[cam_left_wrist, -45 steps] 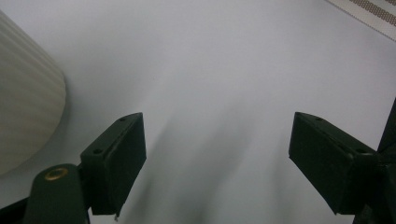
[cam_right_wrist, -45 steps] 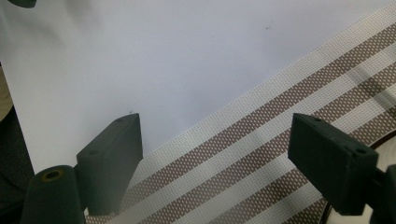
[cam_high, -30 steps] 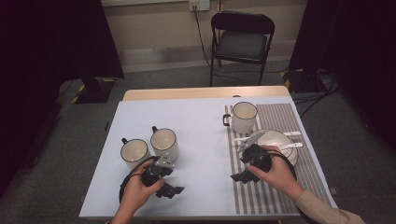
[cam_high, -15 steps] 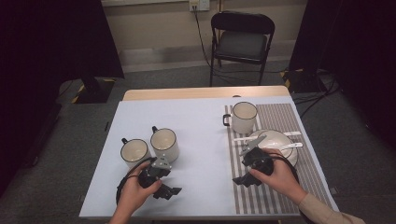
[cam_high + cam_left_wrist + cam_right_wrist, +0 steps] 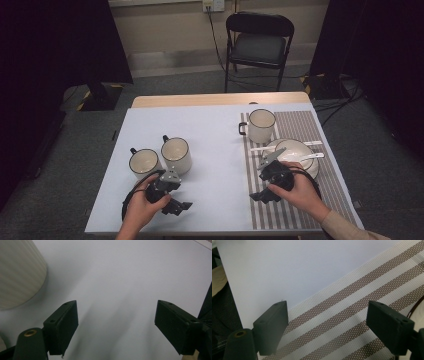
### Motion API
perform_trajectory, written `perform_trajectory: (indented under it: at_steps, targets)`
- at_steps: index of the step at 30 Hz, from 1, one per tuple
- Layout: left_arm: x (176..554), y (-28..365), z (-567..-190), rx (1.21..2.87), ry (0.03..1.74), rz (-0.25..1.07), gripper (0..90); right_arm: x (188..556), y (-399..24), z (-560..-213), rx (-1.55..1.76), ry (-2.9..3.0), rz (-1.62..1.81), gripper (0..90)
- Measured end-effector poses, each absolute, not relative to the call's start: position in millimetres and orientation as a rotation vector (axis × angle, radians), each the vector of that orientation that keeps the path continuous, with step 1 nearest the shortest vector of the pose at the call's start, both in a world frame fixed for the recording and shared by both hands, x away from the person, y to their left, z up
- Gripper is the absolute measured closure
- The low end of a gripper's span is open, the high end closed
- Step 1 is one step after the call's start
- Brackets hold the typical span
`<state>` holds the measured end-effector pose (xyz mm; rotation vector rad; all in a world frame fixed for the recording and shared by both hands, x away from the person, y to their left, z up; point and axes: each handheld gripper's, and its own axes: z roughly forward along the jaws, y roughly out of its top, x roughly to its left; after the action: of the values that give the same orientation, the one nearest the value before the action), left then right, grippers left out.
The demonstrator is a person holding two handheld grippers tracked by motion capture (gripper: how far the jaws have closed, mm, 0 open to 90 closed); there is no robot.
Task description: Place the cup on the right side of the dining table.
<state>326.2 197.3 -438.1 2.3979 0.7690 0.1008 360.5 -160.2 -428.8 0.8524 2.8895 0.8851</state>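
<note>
1. Ribbed mug (image 5: 176,154), nearest the left gripper (image 5: 172,197), stands beside a second mug (image 5: 144,163) toward the table's (image 5: 215,200) front-left corner.
2. Likely rigid, glazed, slippery and breakable; take it by the handle or rim.
3. Both the left gripper and the right gripper (image 5: 262,187) are spread, holding nothing.

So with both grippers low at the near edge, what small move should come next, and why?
Probably ease the left gripper forward toward the nearer of the two mugs beside it. Its jaws stand open with bare table between them, and the mug's ribbed wall sits just off to one side. The right gripper is open too, over the striped placemat.
</note>
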Motion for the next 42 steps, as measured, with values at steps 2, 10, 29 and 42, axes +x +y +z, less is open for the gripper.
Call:
perform_trajectory:
  at_steps: [2,10,29,42]
  targets:
    - [326,198,-438,2.399,0.77,0.104,18.8,360,-161,-429,0.85,2.887,0.89,17.2]
    - [324,202,-438,2.392,0.777,0.107,18.8,356,-161,-432,0.837,2.893,0.886,17.2]
    - [320,212,-437,2.405,0.778,0.127,19.0,351,-164,-437,0.855,2.897,0.895,17.1]
    - [317,222,-439,2.397,0.789,0.121,19.0,347,-168,-441,0.852,2.902,0.88,17.2]
